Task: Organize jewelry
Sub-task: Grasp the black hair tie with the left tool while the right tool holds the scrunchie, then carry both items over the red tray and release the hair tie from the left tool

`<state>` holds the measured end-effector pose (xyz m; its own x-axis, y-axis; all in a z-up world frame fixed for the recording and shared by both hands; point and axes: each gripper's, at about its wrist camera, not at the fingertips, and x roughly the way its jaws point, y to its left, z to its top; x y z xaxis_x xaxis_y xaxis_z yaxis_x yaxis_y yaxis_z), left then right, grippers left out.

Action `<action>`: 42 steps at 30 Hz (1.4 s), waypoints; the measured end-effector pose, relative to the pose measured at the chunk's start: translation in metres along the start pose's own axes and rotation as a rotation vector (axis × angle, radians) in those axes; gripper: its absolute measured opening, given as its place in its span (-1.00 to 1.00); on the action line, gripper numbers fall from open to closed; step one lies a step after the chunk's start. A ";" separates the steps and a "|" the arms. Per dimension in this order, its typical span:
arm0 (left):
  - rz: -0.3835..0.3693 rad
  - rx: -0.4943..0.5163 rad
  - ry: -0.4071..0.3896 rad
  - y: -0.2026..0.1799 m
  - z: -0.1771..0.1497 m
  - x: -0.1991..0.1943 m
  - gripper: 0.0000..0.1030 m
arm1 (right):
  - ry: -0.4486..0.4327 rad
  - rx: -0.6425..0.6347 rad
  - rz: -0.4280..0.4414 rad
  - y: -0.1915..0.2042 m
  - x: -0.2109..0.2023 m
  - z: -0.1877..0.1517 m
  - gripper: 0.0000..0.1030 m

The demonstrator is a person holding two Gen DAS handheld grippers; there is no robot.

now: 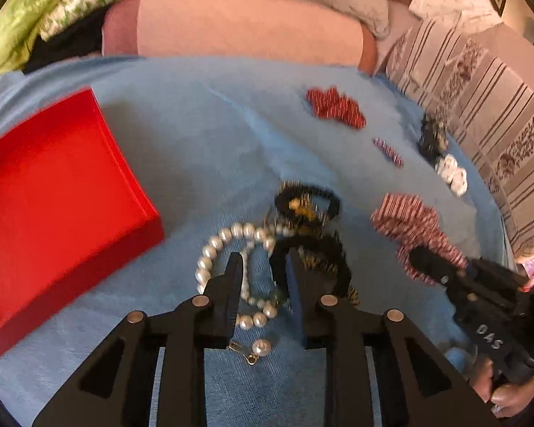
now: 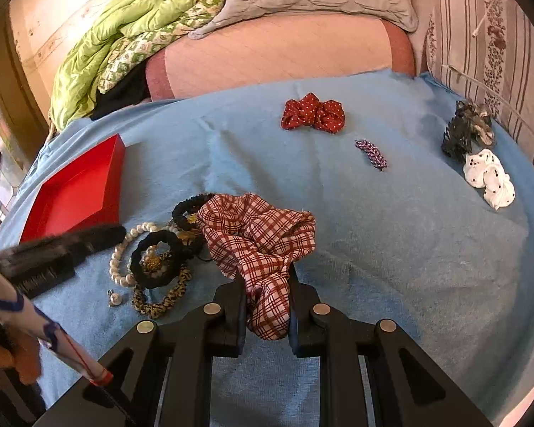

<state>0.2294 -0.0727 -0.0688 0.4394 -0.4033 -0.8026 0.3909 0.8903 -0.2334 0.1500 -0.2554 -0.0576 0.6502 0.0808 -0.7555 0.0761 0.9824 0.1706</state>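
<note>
Roughly, step in hand: left gripper (image 1: pixel 263 267) working at the tangled pile to pull out the pearl bracelet (image 1: pixel 231 267).
left gripper state: jaws narrowly apart, straddling the pearl strand; whether the pads press on the pearls I cannot tell.
right gripper (image 2: pixel 267 284): clamped on the plaid scrunchie (image 2: pixel 260 235), just right of the pile.
pile: pearls, black scrunchie (image 2: pixel 156 259) and leopard band (image 2: pixel 160 299) overlap, near left on the blue cloth (image 2: pixel 373 249).
red box (image 1: pixel 53 195): open, left of the pile, looks like the target.
do it well: pinch pearls only, lift slowly, let the scrunchies drop off.
risk: the black band rides along; the loose pearl earring (image 1: pixel 260 347) near the fingers may get dragged.
</note>
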 end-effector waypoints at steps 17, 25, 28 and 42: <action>-0.015 0.050 -0.008 -0.012 0.002 0.014 -0.83 | 0.001 -0.023 0.005 0.003 0.000 -0.001 -0.63; -0.022 0.033 -0.104 0.001 0.015 -0.020 -0.83 | -0.012 -0.024 0.004 0.005 -0.002 -0.002 -0.63; -0.007 0.015 -0.130 0.011 0.020 -0.031 -0.83 | -0.007 -0.038 0.015 0.011 -0.004 -0.002 -0.63; 0.135 -0.119 -0.206 0.101 0.041 -0.076 -0.83 | 0.017 -0.149 0.182 0.092 -0.012 0.043 -0.63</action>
<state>0.2689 0.0395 -0.0084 0.6412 -0.3031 -0.7049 0.2250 0.9526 -0.2050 0.1812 -0.1735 -0.0056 0.6303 0.2609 -0.7312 -0.1551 0.9652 0.2108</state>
